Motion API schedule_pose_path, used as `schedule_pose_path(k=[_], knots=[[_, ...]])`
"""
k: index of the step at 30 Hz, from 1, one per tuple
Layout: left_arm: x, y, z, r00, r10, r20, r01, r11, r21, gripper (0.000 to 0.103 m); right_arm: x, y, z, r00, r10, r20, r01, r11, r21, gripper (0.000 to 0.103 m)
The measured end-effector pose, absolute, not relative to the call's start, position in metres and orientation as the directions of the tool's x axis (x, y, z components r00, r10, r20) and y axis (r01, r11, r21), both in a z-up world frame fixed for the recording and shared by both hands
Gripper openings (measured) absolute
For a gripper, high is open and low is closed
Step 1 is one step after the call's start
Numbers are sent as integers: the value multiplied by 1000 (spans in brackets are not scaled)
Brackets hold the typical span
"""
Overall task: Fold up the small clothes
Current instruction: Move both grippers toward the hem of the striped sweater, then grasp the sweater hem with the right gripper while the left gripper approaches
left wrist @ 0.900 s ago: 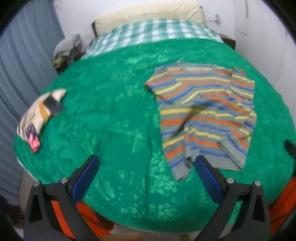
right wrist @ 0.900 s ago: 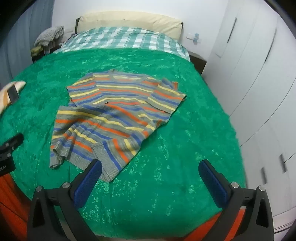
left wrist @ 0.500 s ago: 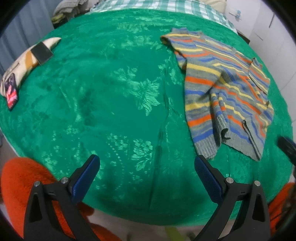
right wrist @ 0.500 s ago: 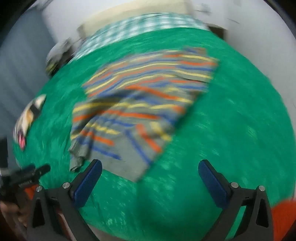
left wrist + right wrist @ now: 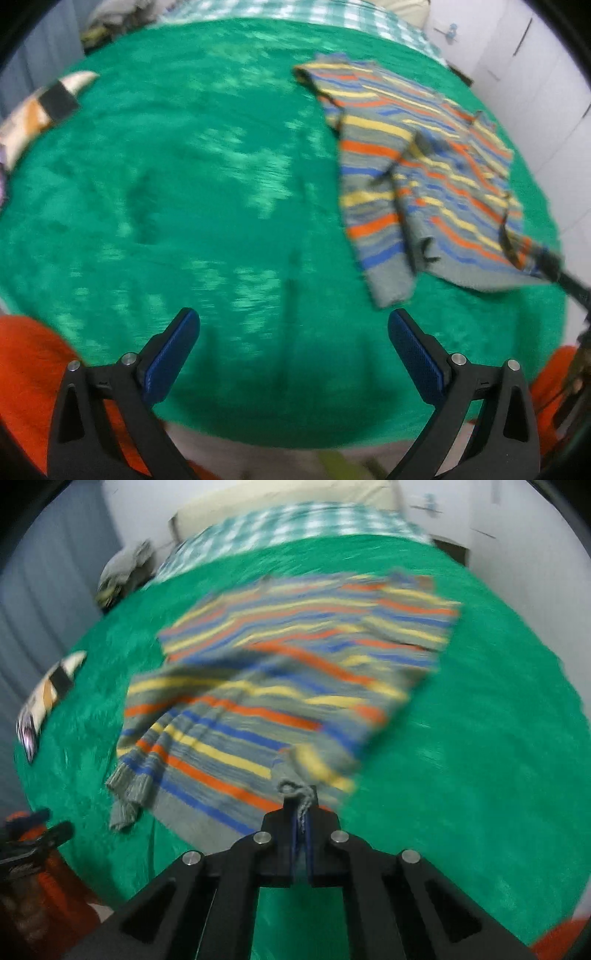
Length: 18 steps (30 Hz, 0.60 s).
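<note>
sweater: my striped knit sweater point(image 5: 280, 686) lies spread on the green bedspread point(image 5: 480, 738), hem end toward me.
feel: soft, floppy and light I'd guess, so it'll drape and bunch wherever I lift it.
where to grab: hem corners or the ribbed edge seem best to me, a thick bit that won't slip.
right gripper point(image 5: 303, 812): clamped tight on a pinch of the grey hem, reaching low over the bed's near edge.
left gripper point(image 5: 293, 347): fingers spread wide, holding nothing, hovering over bare bedspread beside the sweater.
</note>
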<state>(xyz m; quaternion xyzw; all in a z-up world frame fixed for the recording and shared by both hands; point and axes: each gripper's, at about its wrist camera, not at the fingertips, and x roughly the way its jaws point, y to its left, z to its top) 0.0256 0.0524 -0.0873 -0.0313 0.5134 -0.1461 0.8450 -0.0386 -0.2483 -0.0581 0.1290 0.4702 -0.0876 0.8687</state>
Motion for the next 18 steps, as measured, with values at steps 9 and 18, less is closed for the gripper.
schedule_pose_path(k=[9,18], knots=[[57,14,-107,330,-450,-830,274,887,-372,101,-84,-304,-94,493,24,-870,459,842,283,4],[53,38,-115,333,-398,-855,198,916,-349,102,-100,-313,-91,516,-45,-856,506,822,262,60]])
